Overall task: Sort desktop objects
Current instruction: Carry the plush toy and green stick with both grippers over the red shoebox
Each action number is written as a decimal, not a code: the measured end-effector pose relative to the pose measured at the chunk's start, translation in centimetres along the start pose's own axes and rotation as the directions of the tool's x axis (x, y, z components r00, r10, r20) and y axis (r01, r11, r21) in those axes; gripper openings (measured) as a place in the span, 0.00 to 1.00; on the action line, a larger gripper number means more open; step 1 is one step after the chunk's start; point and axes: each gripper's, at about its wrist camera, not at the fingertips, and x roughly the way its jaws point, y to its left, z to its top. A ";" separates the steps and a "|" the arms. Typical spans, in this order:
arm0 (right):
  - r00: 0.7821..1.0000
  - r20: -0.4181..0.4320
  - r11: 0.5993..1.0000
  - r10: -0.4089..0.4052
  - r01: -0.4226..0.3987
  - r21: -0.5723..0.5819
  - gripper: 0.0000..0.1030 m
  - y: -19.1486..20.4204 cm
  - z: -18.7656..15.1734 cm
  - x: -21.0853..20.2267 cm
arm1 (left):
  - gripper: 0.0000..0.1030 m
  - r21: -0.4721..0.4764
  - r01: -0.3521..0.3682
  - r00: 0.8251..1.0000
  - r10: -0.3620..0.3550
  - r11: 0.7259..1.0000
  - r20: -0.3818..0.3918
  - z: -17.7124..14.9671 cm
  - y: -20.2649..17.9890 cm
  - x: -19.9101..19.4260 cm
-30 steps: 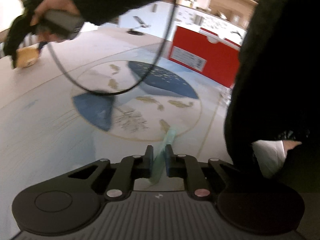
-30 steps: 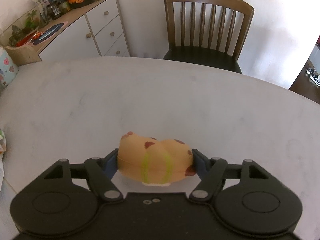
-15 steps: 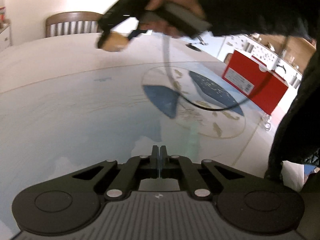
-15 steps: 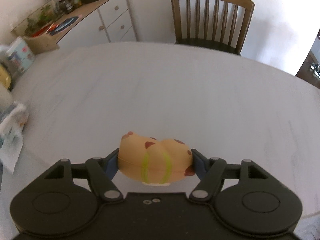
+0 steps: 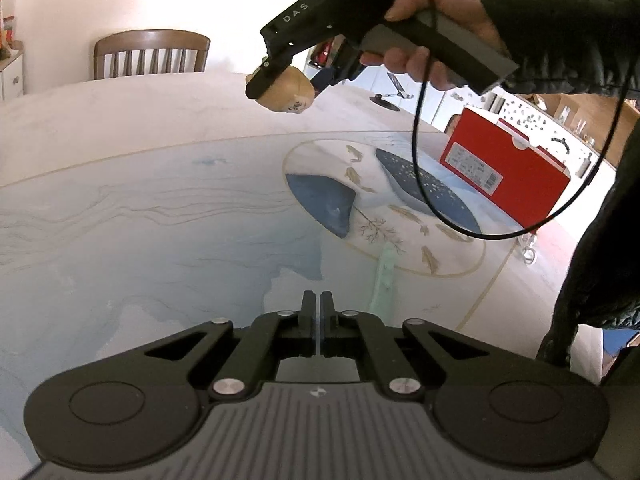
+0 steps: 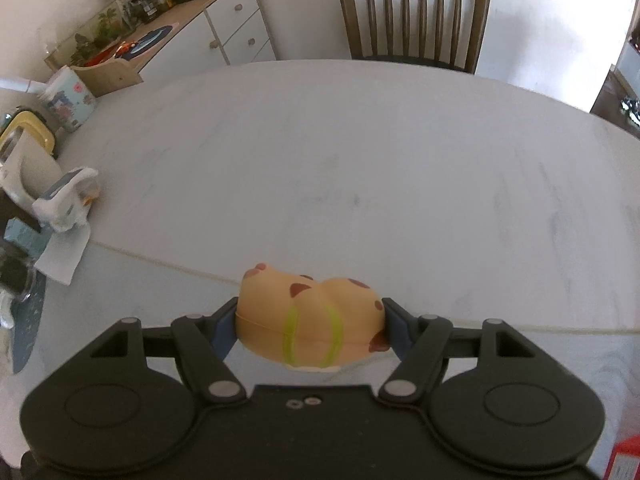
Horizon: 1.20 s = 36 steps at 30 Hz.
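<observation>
While a wooden chair (image 6: 414, 16) stands behind the pale table (image 6: 360, 168), the right gripper (image 6: 310, 320), raised above the tabletop, clamps a tan spotted toy (image 6: 308, 320); the left gripper (image 5: 318, 304) is closed, empty, near the red box (image 5: 506, 168).

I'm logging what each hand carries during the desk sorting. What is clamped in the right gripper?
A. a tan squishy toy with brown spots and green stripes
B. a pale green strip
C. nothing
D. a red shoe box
A: the right gripper has its pads pressed on both ends of the tan squishy toy, held above the table.
</observation>
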 end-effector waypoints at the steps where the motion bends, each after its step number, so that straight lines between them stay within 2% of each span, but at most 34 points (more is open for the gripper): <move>1: 1.000 -0.001 1.000 0.002 -0.002 0.004 0.69 0.0 -0.3 -0.2 | 0.00 0.006 0.003 1.000 -0.003 1.000 -0.005 0.0 -0.1 0.0; 14: 0.999 0.012 0.998 0.044 -0.045 0.044 0.69 1.3 -4.8 -4.0 | 0.04 0.118 0.011 0.997 -0.002 0.993 -0.078 -0.7 -1.9 -0.8; 17: 0.998 0.020 0.997 0.054 -0.055 0.051 0.69 1.5 -6.0 -5.1 | 0.11 0.158 0.030 0.995 -0.015 0.987 -0.094 -1.0 -2.4 -0.9; 18: 0.998 0.023 0.997 0.057 -0.058 0.052 0.69 1.6 -6.4 -5.4 | 0.21 0.171 0.045 0.995 -0.028 0.984 -0.100 -1.1 -2.5 -1.0; 20: 0.998 0.025 0.997 0.061 -0.062 0.055 0.69 1.6 -7.1 -6.1 | 0.53 0.207 0.060 0.993 -0.037 0.977 -0.109 -1.1 -3.0 -1.0; 21: 0.998 0.025 0.996 0.063 -0.064 0.060 0.69 1.5 -7.5 -6.3 | 0.72 0.222 0.057 0.993 -0.032 0.973 -0.112 -1.1 -3.2 -0.9; 24: 0.998 0.022 0.995 0.064 -0.065 0.070 0.69 1.2 -8.5 -6.9 | 0.73 0.231 0.061 0.992 -0.035 0.971 -0.117 -0.8 -3.5 -0.5; 27: 0.998 0.025 0.994 0.062 -0.064 0.085 0.69 0.9 -9.2 -7.3 | 0.73 0.257 0.053 0.995 -0.030 0.965 -0.091 -0.2 -4.3 0.3; 33: 0.999 0.021 0.993 0.049 -0.051 0.104 0.69 -0.2 -10.2 -7.6 | 0.73 0.290 0.021 0.995 0.008 0.957 -0.098 0.7 -5.7 3.3; 36: 0.999 0.013 0.993 0.048 -0.049 0.108 0.69 -0.5 -10.5 -7.5 | 0.70 0.330 -0.006 0.994 0.042 0.944 -0.102 0.9 -6.5 4.1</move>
